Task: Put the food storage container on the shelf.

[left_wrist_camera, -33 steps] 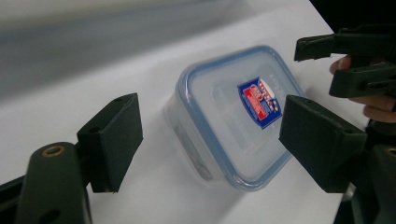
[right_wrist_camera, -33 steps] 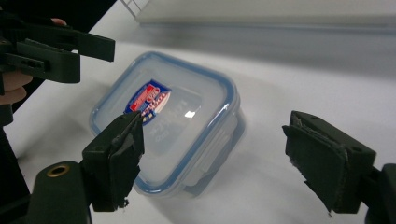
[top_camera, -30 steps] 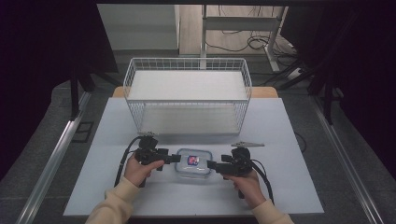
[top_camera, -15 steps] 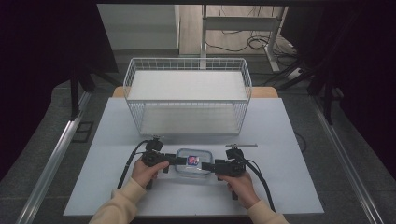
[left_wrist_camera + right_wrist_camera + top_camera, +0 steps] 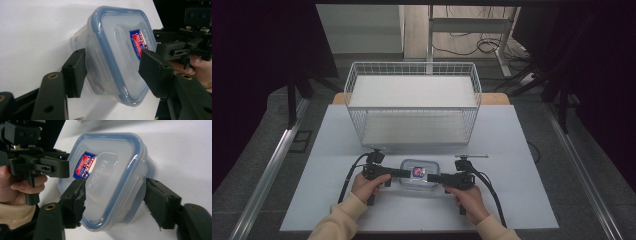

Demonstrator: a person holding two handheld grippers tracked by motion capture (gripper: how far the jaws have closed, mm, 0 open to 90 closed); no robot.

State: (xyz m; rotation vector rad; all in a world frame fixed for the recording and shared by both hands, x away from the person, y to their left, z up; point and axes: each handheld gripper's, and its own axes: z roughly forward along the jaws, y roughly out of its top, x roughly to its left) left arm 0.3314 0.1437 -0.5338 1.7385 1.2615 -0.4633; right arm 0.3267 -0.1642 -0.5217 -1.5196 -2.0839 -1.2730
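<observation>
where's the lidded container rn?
High view: container sits on the white table, near its front edge, between the left gripper and right gripper.

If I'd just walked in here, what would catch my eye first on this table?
Most likely the small clear food box with a blue-rimmed lid near the front edge of the white table. The left gripper and right gripper come at its two ends, their jaws just closing around it with one pad over the lid and one against the side. Behind it stands a big white wire basket.
</observation>
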